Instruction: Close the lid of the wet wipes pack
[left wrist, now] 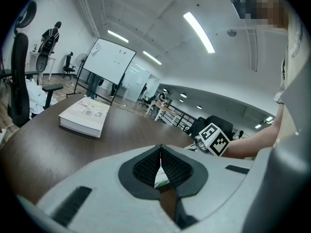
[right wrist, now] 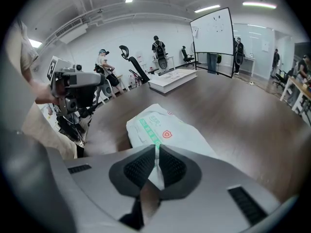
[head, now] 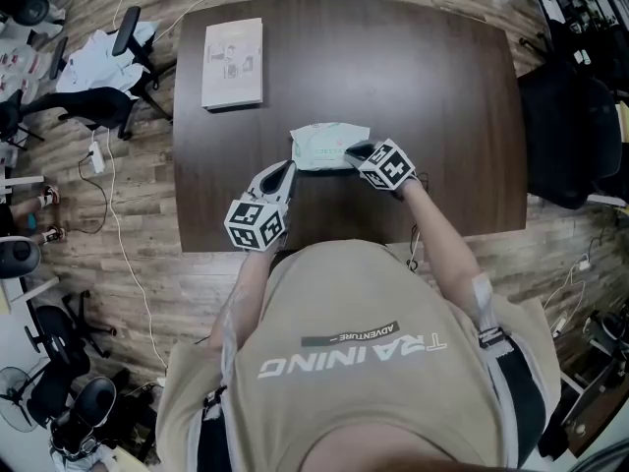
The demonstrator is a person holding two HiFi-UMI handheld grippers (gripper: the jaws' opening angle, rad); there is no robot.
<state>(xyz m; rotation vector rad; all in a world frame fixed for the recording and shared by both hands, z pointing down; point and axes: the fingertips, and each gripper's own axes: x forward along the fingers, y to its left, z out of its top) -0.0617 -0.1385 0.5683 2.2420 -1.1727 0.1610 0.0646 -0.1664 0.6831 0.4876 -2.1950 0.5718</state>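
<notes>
The wet wipes pack (head: 327, 147) was laid flat near the table's (head: 442, 87) front edge; its lid could not be made out. The right gripper (right wrist: 156, 149) was held over its right end, jaws pressed together on nothing, probably to push the lid down. The left gripper (left wrist: 160, 149), likewise closed and empty, was kept just beside the left end, seemingly to steady it. A book (head: 233, 63) lay well apart.

Place: open-plan office | signs: white free-standing whiteboard (right wrist: 212, 33); black high-backed swivel chair (left wrist: 19, 81); long ceiling strip lights (left wrist: 198, 31); pale desks behind (left wrist: 165, 111).
</notes>
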